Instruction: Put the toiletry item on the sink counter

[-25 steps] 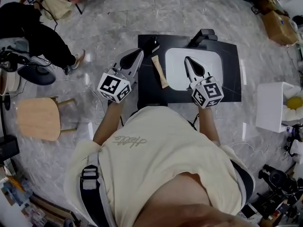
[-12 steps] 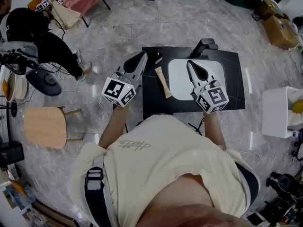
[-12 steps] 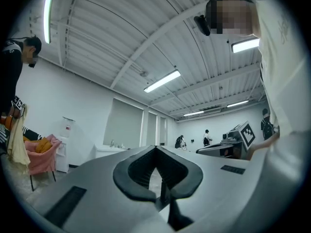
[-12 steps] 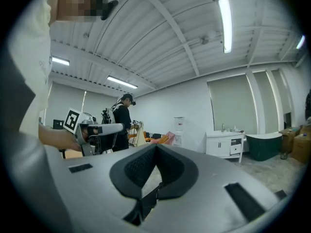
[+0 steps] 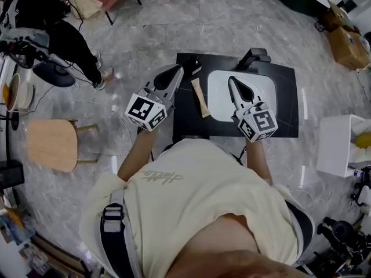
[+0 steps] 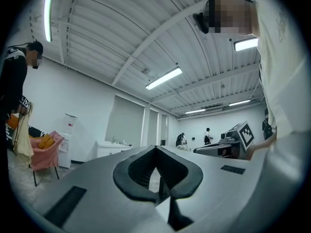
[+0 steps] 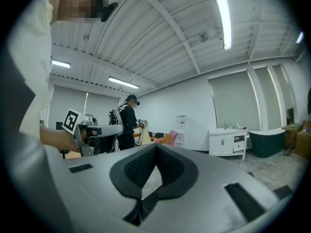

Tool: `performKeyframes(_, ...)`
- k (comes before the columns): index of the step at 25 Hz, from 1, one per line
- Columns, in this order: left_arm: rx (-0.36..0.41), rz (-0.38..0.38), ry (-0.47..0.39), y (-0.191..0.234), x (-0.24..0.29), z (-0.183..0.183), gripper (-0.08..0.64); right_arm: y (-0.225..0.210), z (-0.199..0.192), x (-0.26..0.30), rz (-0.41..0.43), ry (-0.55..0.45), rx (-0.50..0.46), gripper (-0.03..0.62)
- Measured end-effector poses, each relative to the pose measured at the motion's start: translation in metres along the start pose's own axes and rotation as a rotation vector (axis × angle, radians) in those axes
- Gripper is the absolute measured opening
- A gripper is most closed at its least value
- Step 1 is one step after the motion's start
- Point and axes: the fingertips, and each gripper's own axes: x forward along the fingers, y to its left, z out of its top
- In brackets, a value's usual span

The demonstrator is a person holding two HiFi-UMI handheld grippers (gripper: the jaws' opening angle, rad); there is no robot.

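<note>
Tabletop: a black slab (image 5: 287, 103) with a white basin (image 5: 219, 97) set into it, straight ahead of the person at 12 o'clock.
Tube: the toiletry item, a pale tan tube (image 5: 200, 97), lies flat on the tabletop at 9 o'clock of the basin, just beside its rim, with its long side running roughly 11 to 5 o'clock.
Faucet: a dark faucet (image 5: 257, 57) stands at 1 o'clock of the basin.
Left claw: the left claw (image 5: 177, 68) (image 6: 156, 149) has its two jaws together, tips touching, nothing between them. It is at 10 o'clock of the tube, near the tube's far end, over the tabletop's left edge.
Right claw: the right claw (image 5: 231, 79) (image 7: 156, 147) is likewise closed and empty. It is over the basin, at 3 o'clock of the tube.
Stool: a wooden stool (image 5: 51, 145) stands on the floor at 8 o'clock of the tabletop, well apart.
Bystander: a person in black (image 5: 52, 22) at 10 o'clock, far off.
</note>
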Motion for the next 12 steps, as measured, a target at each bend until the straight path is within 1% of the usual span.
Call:
performKeyframes(4, -0.013, 0.034, 0.035, 0.008, -0.016, -0.014, 0.003, 0.001, -0.007, -0.002, 0.009, 0.013, 0.03, -0.006)
performKeyframes(7, -0.033, 0.061, 0.051, 0.015, -0.024, -0.025, 0.003, -0.002, -0.016, -0.002, -0.001, 0.032, 0.054, -0.006)
performKeyframes(12, -0.056, 0.071, 0.054, 0.022, -0.024, -0.035, 0.003, -0.005, -0.02, 0.0, -0.013, 0.041, 0.05, -0.006)
